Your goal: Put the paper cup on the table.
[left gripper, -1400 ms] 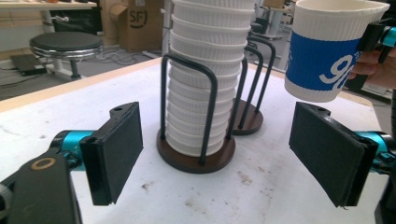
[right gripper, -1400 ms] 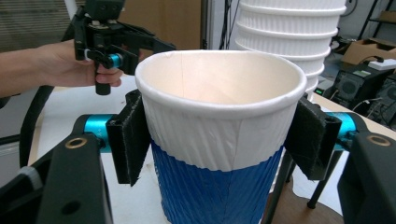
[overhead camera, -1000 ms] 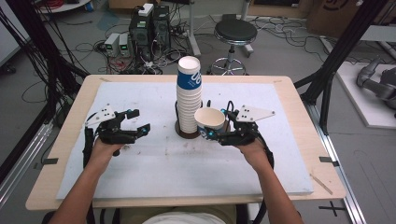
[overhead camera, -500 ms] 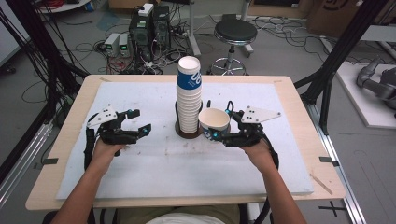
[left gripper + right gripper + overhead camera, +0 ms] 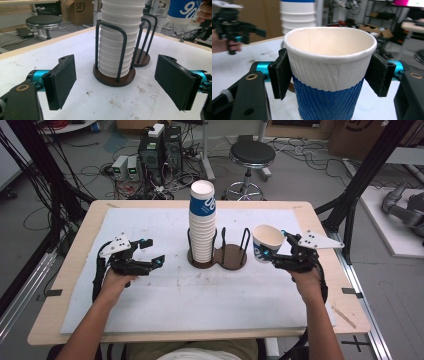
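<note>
R tool (image 5: pixel 329 75) grips cup (image 5: pixel 328 75), "90" print; L tool (image 5: pixel 117 82) open

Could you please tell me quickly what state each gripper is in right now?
Left gripper: open, holding nothing.
Right gripper: shut on the paper cup, fingers pressed against its sides.

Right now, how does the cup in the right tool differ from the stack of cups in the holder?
The single cup is held off the table between the right tool pads and leans a little; the stack of cups stands upright in the wire holder on the table. The single cup shows its blue lower band; in the stack only the top cup shows blue, the rest show white rims. Both are the same white-and-blue ribbed paper cups, mouths up.
</note>
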`<state>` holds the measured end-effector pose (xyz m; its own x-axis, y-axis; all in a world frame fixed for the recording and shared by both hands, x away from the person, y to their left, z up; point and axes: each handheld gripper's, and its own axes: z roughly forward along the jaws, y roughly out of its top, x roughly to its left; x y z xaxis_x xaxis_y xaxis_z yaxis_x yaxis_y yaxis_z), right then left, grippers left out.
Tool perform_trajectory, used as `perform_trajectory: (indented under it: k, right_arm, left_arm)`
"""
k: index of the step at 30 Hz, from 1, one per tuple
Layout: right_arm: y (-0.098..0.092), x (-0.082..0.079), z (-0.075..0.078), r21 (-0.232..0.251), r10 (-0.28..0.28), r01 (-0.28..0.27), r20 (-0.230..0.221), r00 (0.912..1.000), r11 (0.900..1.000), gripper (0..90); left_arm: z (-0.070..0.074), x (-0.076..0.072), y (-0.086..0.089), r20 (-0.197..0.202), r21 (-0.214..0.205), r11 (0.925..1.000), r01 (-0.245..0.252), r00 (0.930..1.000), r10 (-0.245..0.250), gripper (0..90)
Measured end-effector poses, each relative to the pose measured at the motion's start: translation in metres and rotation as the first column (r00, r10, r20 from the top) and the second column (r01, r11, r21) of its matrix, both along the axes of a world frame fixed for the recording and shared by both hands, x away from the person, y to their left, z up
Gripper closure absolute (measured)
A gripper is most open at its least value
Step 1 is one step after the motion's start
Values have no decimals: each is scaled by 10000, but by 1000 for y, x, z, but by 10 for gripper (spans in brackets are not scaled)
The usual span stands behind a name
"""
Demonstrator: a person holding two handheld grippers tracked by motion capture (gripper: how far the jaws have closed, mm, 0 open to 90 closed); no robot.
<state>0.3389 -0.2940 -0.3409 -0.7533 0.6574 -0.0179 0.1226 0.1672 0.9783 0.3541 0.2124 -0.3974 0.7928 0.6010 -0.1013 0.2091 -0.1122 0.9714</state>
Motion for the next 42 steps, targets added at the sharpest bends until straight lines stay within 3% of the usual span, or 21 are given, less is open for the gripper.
perform_trajectory:
  k: [4, 6, 9, 14, 17, 20, 25, 27, 30, 35, 37, 42]
  right_arm:
    - [-19, 4, -9, 140, -1004, 1005, -93, 9949, 9948, 300]
    - [-27, 7, -17, 213, -1606, 1612, -266, 9867, 9867, 296]
    - [-35, 14, -31, -48, -2466, 2468, -591, 9673, 9691, 296]
    - [-44, 24, -46, -165, -3413, 3414, -1013, 9345, 9398, 296]
    - [-45, 32, -51, 45, -3731, 3765, -1235, 9196, 9264, 295]
    - [-43, 41, -57, -139, -4012, 4031, -1346, 9060, 9150, 295]
    - [-49, 59, -71, 247, -4633, 4750, -1815, 8674, 8796, 293]
    - [-50, 63, -75, 107, -4808, 4916, -1908, 8558, 8708, 292]
    - [-45, 64, -78, -481, -4998, 4996, -1737, 8485, 8649, 293]
    - [-38, 67, -85, -974, -4726, 4624, -1832, 8620, 8813, 292]
    - [-36, 67, -88, -1173, -4674, 4527, -1893, 8635, 8839, 282]
    - [-42, 61, -90, -1023, -4581, 4465, -2009, 8659, 8889, 273]
  left_arm:
    - [-1, 0, -1, -289, -111, 9999, 59, 9996, -62, 173]
    - [-1, 0, -1, -252, -139, 9999, 67, 9997, -71, 173]
    - [-1, -1, -2, -279, -102, 9999, 71, 9996, -74, 173]
    - [-2, 0, -1, -295, -65, 10000, 11, 9996, -13, 172]
    - [-3, 1, -1, -313, -54, 10000, -45, 9995, 44, 173]
    - [-4, 1, -1, -340, -48, 9999, -91, 9994, 89, 173]
    - [-4, 2, -1, -339, -47, 9999, -92, 9994, 91, 173]
    - [-4, 2, -1, -361, -57, 9999, -110, 9993, 108, 173]
    - [-5, 2, -2, -446, 7, 10000, -73, 9990, 73, 173]
    - [-6, 1, -3, -459, 66, 10000, -61, 9989, 64, 173]
    - [-6, 1, -2, -482, 106, 9999, -90, 9988, 95, 173]
    - [-6, 1, -1, -493, 106, 9998, -166, 9986, 171, 173]
